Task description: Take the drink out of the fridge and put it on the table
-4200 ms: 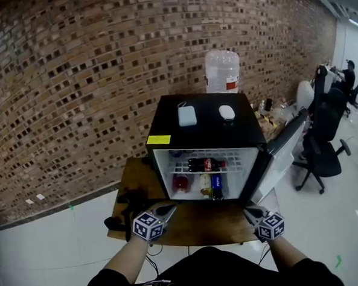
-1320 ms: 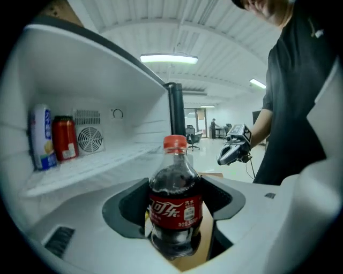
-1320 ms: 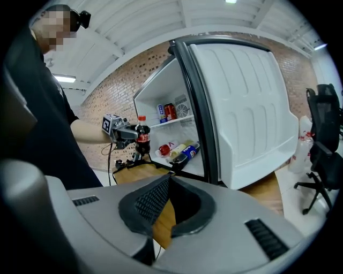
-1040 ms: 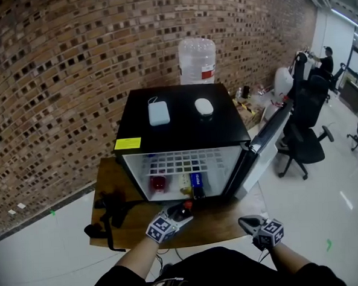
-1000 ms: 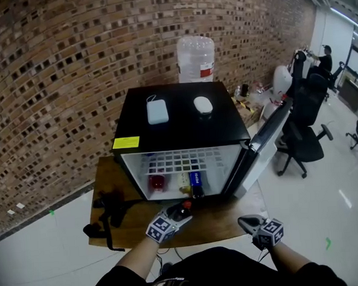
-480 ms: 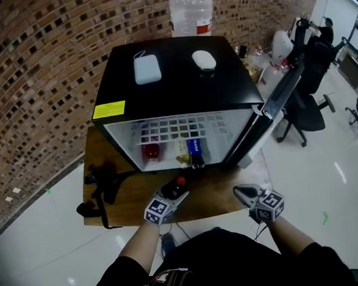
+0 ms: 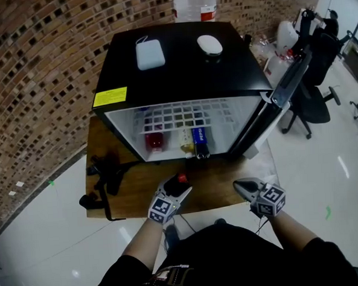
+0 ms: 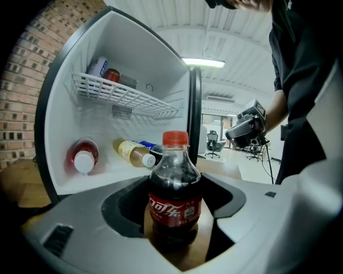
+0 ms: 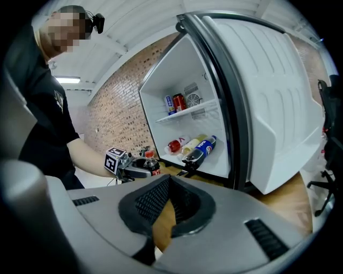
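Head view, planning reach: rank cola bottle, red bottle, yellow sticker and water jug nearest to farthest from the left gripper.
1. cola bottle, between the left gripper jaws.
2. red bottle, left on the fridge floor.
3. yellow sticker, fridge top, front-left.
4. water jug, behind the fridge.

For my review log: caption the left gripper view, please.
Left gripper grips an upright cola bottle at the wooden table; open fridge with more bottles behind.

The cola bottle point(image 8: 174, 198) is dark brown with a red cap and red label, the fridge point(image 7: 180, 67) black outside and white inside with a yellow sticker point(image 7: 109, 97), the table point(image 7: 137, 193) brown wood, the wall point(image 7: 28, 52) mottled red-brown brick
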{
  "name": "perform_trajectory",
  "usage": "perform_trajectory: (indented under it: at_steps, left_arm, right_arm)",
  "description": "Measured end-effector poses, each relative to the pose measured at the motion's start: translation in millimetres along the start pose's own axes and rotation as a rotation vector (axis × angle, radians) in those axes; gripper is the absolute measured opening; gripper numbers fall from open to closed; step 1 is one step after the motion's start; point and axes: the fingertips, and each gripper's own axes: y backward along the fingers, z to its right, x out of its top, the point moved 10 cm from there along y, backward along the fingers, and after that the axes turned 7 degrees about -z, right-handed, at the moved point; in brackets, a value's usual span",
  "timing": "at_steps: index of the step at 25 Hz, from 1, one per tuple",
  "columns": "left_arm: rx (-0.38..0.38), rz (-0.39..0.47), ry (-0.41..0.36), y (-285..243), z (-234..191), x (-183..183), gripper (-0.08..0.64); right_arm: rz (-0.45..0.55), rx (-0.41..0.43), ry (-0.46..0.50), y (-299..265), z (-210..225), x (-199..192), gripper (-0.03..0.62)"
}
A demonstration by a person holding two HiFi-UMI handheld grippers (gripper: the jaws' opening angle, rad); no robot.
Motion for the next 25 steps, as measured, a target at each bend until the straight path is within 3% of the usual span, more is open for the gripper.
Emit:
perform_trajectory:
  at_steps: [9, 12, 15, 18, 22, 25]
  left_arm:
    - [-0.008, -0.102, -0.014, 10.9, 9.2, -5.7, 0.315]
    - [-0.027, -0.122, 0.005, 18.6, 13.7, -6.7, 0.386]
    - [-0.011, -0.106, 0.094, 49.3, 17.7, -8.9, 0.387]
    - [0.018, -0.052, 0.262, 101.6, 16.6, -12.8, 0.379]
    - [-0.021, 0.111, 0.491, 171.5, 9.8, -6.9, 0.232]
    - [-0.003, 0.205, 0.561, 208.5, 5.7, 3.2, 0.052]
  right_arm:
    - [0.014, 0.011, -0.024, 0.6, -13.4, 6.3, 0.0]
    - [0.025, 0.012, -0.023, 1.5, -16.7, 8.0, 0.0]
    - [0.039, 0.01, -0.041, 7.7, -17.6, 10.8, 0.0]
    - [0.076, 0.021, -0.102, 18.4, -17.4, 9.6, 0.0]
    - [0.155, 0.067, -0.194, 32.0, -14.4, 9.9, 0.0]
    - [0.211, 0.099, -0.244, 38.2, -13.2, 12.5, 0.0]
